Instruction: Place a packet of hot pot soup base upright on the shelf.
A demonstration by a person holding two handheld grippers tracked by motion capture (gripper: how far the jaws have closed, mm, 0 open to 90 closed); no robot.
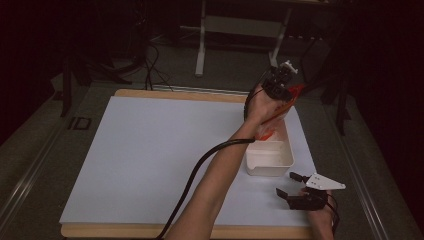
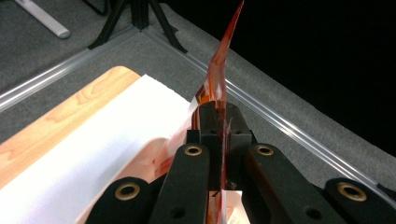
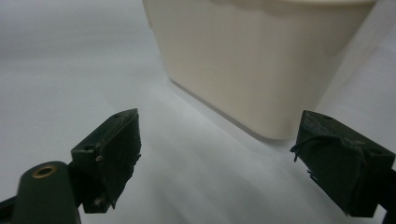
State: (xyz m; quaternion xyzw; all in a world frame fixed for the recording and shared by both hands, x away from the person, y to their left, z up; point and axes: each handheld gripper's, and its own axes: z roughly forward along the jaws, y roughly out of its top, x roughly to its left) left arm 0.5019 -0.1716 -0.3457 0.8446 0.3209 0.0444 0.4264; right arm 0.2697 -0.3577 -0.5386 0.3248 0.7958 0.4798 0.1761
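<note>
The left tongs [image 1: 281, 82] are clamped tight on the top edge of a thin, clear plastic bag [image 1: 276, 117] with orange-red tinting. They hold it up over the far end of the white plastic bin [image 1: 270, 159], so the bag hangs down toward the opening; to my eye that pinch on the edge is meant to let the bag drop in without crumpling. In the left gripper view the film [image 2: 219, 77] stands out past the shut jaws as a narrow, glossy strip, reddish and see-through, curling to a point. The right tongs [image 1: 295, 186] wait low on the counter [image 1: 150, 150] just beside the bin's near end, jaws spread wide and holding nothing, probably ready to steady the bin. The bin wall [image 3: 261, 60] looms close ahead of them, cream-coloured and smooth.
</note>
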